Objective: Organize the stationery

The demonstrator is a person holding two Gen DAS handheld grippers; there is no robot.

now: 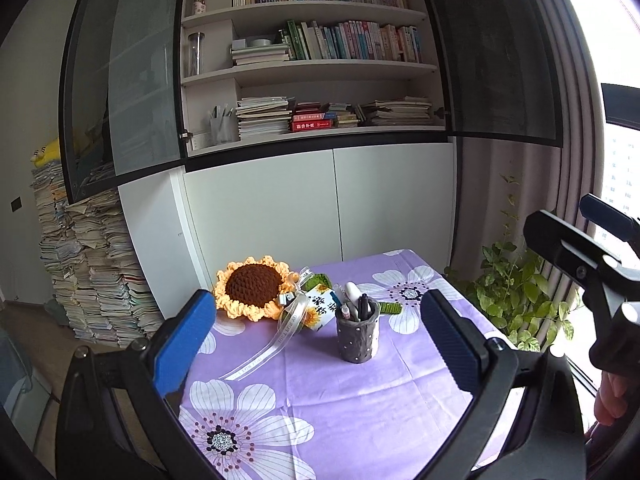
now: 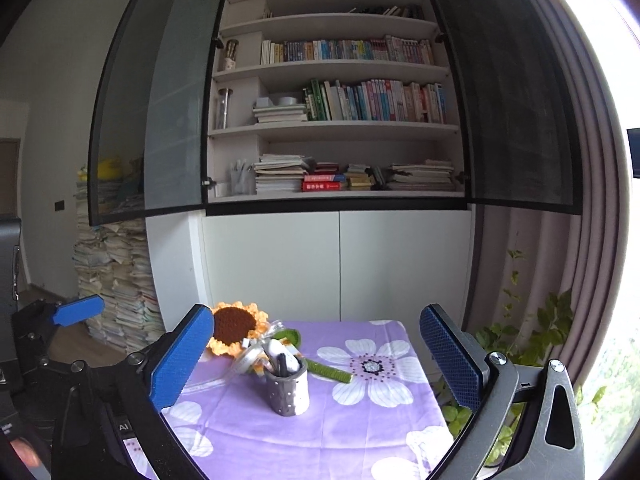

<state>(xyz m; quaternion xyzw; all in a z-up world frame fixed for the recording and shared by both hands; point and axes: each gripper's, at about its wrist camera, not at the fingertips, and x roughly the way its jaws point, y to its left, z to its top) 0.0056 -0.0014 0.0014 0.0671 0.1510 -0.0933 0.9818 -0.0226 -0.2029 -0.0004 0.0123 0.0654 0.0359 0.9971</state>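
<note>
A grey dotted pen holder (image 1: 358,336) stands on the purple flowered tablecloth (image 1: 328,396) and holds several pens and a white marker. It also shows in the right wrist view (image 2: 289,386). My left gripper (image 1: 320,344) is open and empty, held above the near part of the table, with the holder between and beyond its blue pads (image 1: 182,348). My right gripper (image 2: 316,360) is open and empty, also short of the holder. Its body shows at the right edge of the left wrist view (image 1: 592,264).
A crocheted sunflower (image 1: 254,292) with a ribbon and a printed tag lies behind the holder, its green stem (image 2: 328,370) running right. Behind the table are a white cabinet (image 1: 320,204) and open bookshelves. Paper stacks (image 1: 92,264) stand left; a plant (image 1: 516,296) and curtain stand right.
</note>
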